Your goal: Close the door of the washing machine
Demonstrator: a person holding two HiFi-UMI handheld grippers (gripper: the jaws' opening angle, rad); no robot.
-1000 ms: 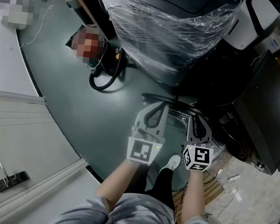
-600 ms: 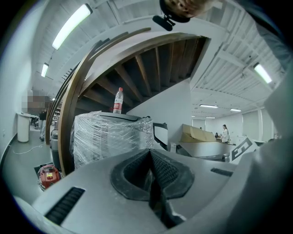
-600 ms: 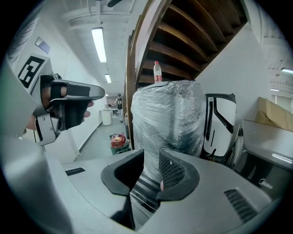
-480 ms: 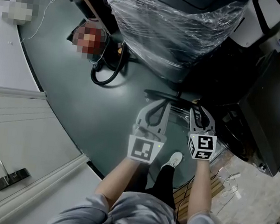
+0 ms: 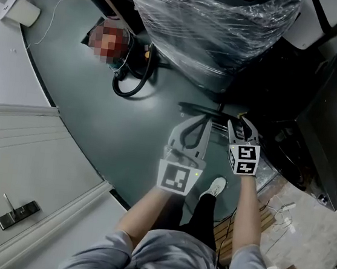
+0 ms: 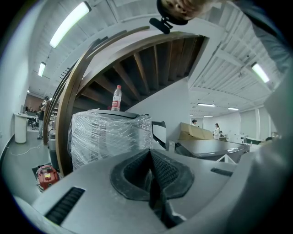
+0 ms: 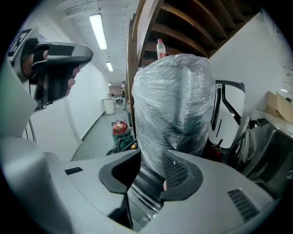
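A large machine wrapped in clear film [image 5: 212,26] stands ahead of me on the grey-green floor [image 5: 97,122]. It fills the middle of the right gripper view [image 7: 176,100] and shows at the left in the left gripper view [image 6: 107,135]. Beside it leans a white door-like panel with a black frame [image 7: 226,109]. My left gripper [image 5: 200,121] is held level with its jaws shut and nothing in them [image 6: 150,157]. My right gripper [image 5: 243,122] points down toward the wrapped machine; its jaws have just been opening and stand open with nothing between them [image 7: 151,169].
A red vacuum [image 7: 120,130] with a black hose [image 5: 129,83] sits left of the wrapped machine. A bottle [image 7: 160,48] stands on top of the machine. A dark flat panel [image 5: 332,145] lies to the right. A white wall with a metal latch [image 5: 18,213] is at the left. My shoe [image 5: 215,187] is below the grippers.
My right gripper has moved forward toward the wrapped machine, up the head view, and its jaws look wider apart. The left gripper has stayed about where it was.
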